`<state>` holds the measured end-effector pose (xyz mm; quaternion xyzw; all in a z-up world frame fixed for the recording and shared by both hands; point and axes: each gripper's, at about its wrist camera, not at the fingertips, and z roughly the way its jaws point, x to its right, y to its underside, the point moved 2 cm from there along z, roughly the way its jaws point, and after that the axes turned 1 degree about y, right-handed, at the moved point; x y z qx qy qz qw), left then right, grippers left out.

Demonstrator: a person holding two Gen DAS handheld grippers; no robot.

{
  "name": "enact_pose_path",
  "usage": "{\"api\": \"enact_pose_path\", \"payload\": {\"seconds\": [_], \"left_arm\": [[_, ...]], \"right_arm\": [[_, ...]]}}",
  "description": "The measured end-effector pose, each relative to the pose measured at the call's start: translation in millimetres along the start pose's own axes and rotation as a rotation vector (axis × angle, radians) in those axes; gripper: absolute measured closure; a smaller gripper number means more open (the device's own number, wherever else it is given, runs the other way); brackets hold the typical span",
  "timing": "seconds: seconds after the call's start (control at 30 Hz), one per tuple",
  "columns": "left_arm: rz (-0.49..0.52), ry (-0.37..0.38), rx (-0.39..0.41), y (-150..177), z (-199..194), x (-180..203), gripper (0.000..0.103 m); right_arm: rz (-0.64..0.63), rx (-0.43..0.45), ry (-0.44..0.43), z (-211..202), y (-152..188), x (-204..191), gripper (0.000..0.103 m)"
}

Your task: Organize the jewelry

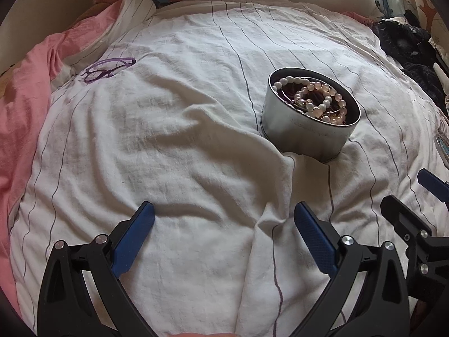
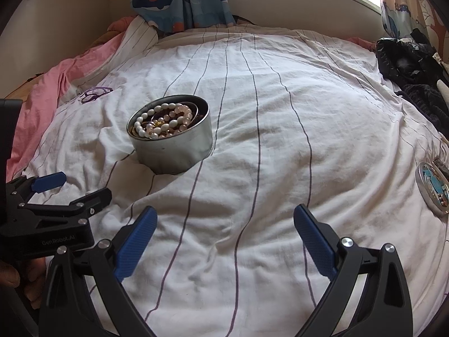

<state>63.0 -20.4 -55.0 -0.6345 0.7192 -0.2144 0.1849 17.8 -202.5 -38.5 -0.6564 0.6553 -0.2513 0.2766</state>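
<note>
1. A round silver metal tin [image 1: 306, 129] stood open on the white striped bed sheet [image 1: 182, 140], sunk slightly into the wrinkled cloth.
2. Inside the tin lay the jewelry: a white pearl bracelet [image 2: 146, 125] curled along the rim, pale pink bead bracelets [image 1: 328, 95] piled beside it, and darker pieces beneath that were too tangled to tell apart.
3. The left gripper [image 1: 224, 224] hovered over the sheet near the tin, on its near-left side, with its blue-padded fingers [image 1: 134, 238] spread wide and nothing between them.
4. The right gripper [image 2: 224, 230] hovered over the sheet to the near-right of the tin, its blue-padded fingers [image 2: 314, 241] likewise spread wide and empty.
5. Neither gripper touched the tin.
6. A pair of purple-framed glasses [image 1: 108, 68] lay on the sheet well beyond the tin to its far left, near a crumpled pink blanket [image 1: 25, 106].
7. A round silver lid with a blue printed picture [image 2: 433, 188] lay on the sheet well to the right of the tin.
8. Dark clothing [image 2: 407, 64] was heaped far right of the tin, and a blue whale-print curtain [image 2: 179, 0] hung behind it.
</note>
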Motion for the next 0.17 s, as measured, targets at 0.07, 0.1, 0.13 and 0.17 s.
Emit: {"api": "enact_pose_path", "payload": {"seconds": [0.07, 0.1, 0.13, 0.17], "left_arm": [[-0.008, 0.001, -0.011, 1.1, 2.0, 0.1, 0.007], [-0.009, 0.000, -0.012, 1.4, 2.5, 0.1, 0.007], [-0.008, -0.001, -0.013, 2.0, 3.0, 0.5, 0.007], [-0.006, -0.003, -0.014, 2.4, 3.4, 0.9, 0.007]], "right_arm": [[0.000, -0.006, 0.003, 1.0, -0.7, 0.2, 0.009], [0.001, -0.010, 0.005, 1.8, -0.9, 0.3, 0.009], [0.003, -0.014, 0.006, 2.6, -0.8, 1.0, 0.009], [0.004, -0.019, 0.008, 3.5, -0.8, 1.8, 0.009]]}}
